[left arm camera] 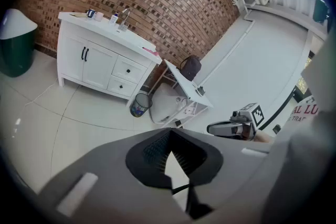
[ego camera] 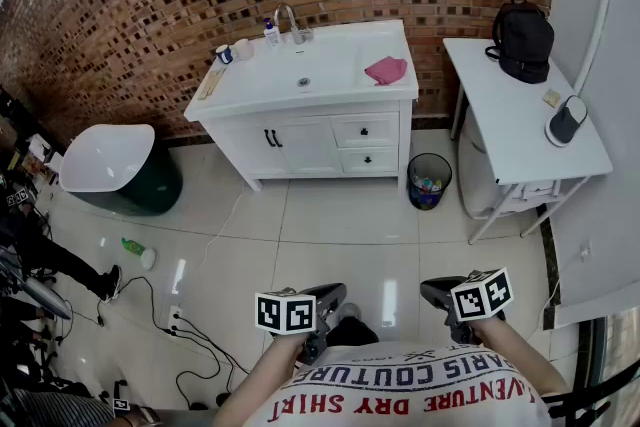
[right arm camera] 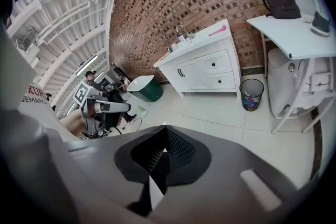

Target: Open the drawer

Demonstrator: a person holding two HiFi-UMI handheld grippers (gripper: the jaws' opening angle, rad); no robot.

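- Drawers [ego camera: 366,130], two in all, are stacked one above the other in the right part of the white vanity cabinet [ego camera: 300,107] against the brick wall. Both are shut, each has one black knob, and they are well apart from both grippers.
- Left gripper [ego camera: 330,297] shows low in the head view, just above the person's shirt. Its jaws meet at the tips with nothing between them.
- Right gripper [ego camera: 435,291] is beside it, also closed and empty. Each of the two carries one marker cube.
- Pale tiled floor [ego camera: 340,245] lies between the grippers and the cabinet.
- Off to the left on that floor are loose black cables [ego camera: 190,335] and one green bottle [ego camera: 133,249] lying on its side. Beyond them stands one white-topped dark green tub [ego camera: 115,170].
- One black mesh bin [ego camera: 430,180] stands just beside the cabinet's right leg, lower than the drawers and to their right. It holds what looks like coloured rubbish.
- Two doors [ego camera: 305,145] with black handles sit left of the drawers.
- On the cabinet's top are one tap [ego camera: 290,20], one pink cloth [ego camera: 386,70] and a few small bottles near the tap.
- To the right, one white table [ego camera: 510,115] bears one black backpack [ego camera: 522,37] at its far end.
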